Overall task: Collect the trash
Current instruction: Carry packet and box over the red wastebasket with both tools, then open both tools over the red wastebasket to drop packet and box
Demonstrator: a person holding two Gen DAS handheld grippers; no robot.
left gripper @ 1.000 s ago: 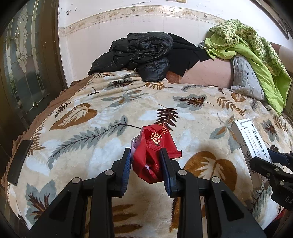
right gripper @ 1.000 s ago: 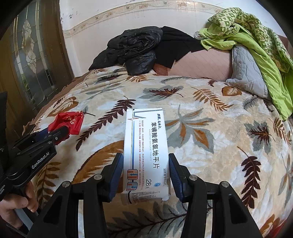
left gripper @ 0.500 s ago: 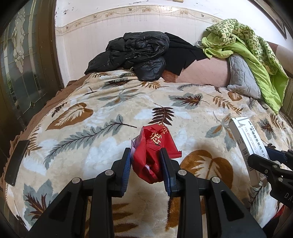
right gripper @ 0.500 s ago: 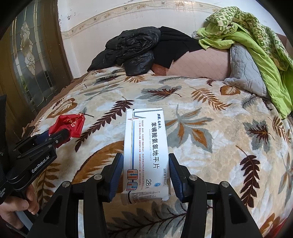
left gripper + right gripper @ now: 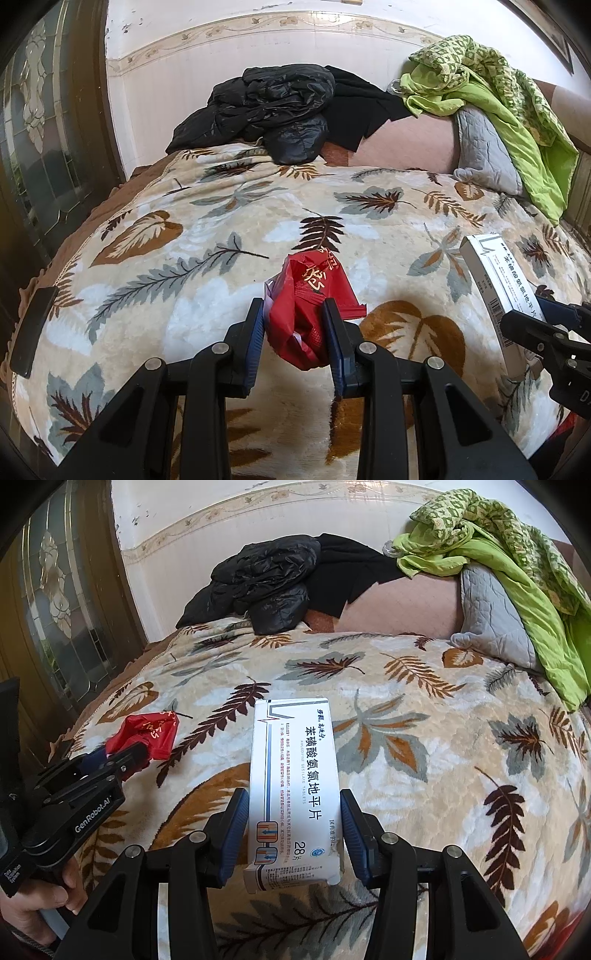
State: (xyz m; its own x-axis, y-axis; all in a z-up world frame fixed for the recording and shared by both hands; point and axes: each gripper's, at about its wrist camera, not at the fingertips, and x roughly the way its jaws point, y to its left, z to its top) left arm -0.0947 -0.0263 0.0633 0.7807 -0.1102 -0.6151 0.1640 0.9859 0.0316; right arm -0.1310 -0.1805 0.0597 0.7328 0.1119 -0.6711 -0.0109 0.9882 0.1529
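A: Nearest first: what do the tongs have?

B: The left tongs (image 5: 293, 332) are pinched narrow on a red wrapper (image 5: 310, 306), crinkly foil with gold print, crushed between the blue pads. The right tongs (image 5: 291, 830) stand wider, clamped on the long sides of a white box (image 5: 295, 786), flat stiff card with printed text, its near flap bent open.

A: Both held above the bed?

B: Above the blanket (image 5: 424, 738), yes; the wrapper and box hang over it, not resting on it, as far as the fisheye lets me judge.

A: So how far along is the collecting?

B: Two pieces are picked up. No bin or bag shows in either view, so dropping them off looks to be what is left. I see no other loose trash on the plush leaf-print blanket.

A: And further back?

B: A puffy black jacket (image 5: 273, 107) heaped against the wall, a grey quilted pillow (image 5: 484, 151), and green cloth (image 5: 498, 96) draped over it.
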